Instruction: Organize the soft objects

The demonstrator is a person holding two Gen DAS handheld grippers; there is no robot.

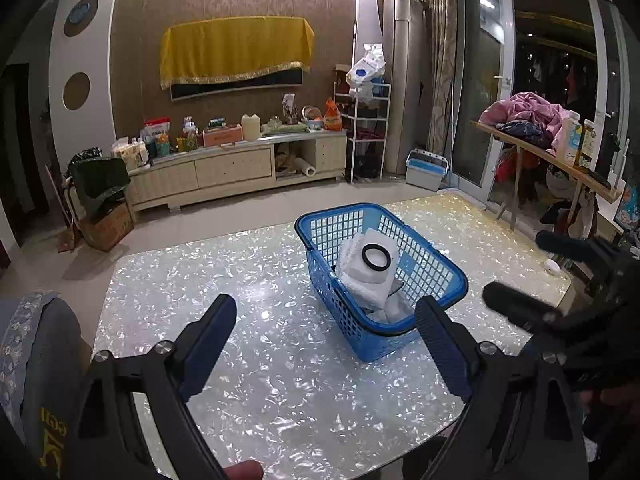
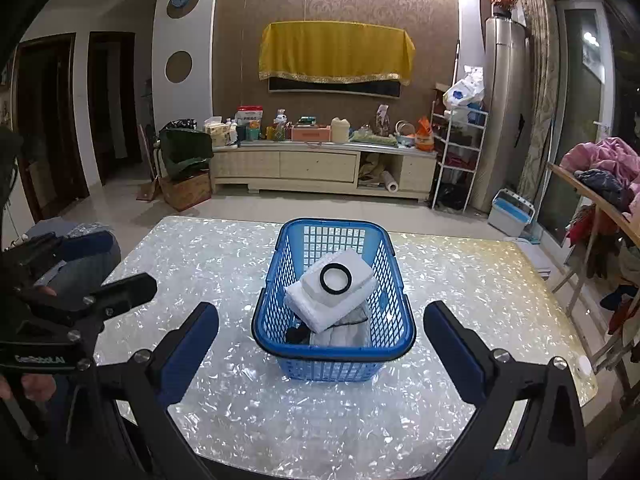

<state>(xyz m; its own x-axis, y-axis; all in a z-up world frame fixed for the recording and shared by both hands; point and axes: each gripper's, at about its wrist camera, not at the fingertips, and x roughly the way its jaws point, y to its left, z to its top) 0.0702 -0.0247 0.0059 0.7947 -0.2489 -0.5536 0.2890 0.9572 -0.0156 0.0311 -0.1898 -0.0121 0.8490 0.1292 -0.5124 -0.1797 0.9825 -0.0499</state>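
A blue plastic basket (image 1: 440, 268) (image 2: 384, 264) stands on the shiny table (image 1: 280, 380) (image 2: 320, 420). Inside lie folded white towels (image 1: 360, 284) (image 2: 320, 308) with a black ring (image 1: 376, 257) (image 2: 335, 278) on top, and grey and black soft items (image 2: 348, 332) below. My left gripper (image 1: 326, 312) is open and empty, just in front of the basket. My right gripper (image 2: 320, 316) is open and empty, its fingers either side of the basket's near end. The right gripper also shows in the left wrist view (image 1: 528, 276), the left one in the right wrist view (image 2: 108, 264).
A cushioned chair (image 1: 36, 352) (image 2: 80, 248) stands at the table's left. A small white disc (image 2: 582, 366) (image 1: 554, 266) lies near the table's right edge. A wooden board with piled clothes (image 1: 528, 116) (image 2: 608, 168) stands to the right. A TV cabinet (image 2: 320, 164) is at the far wall.
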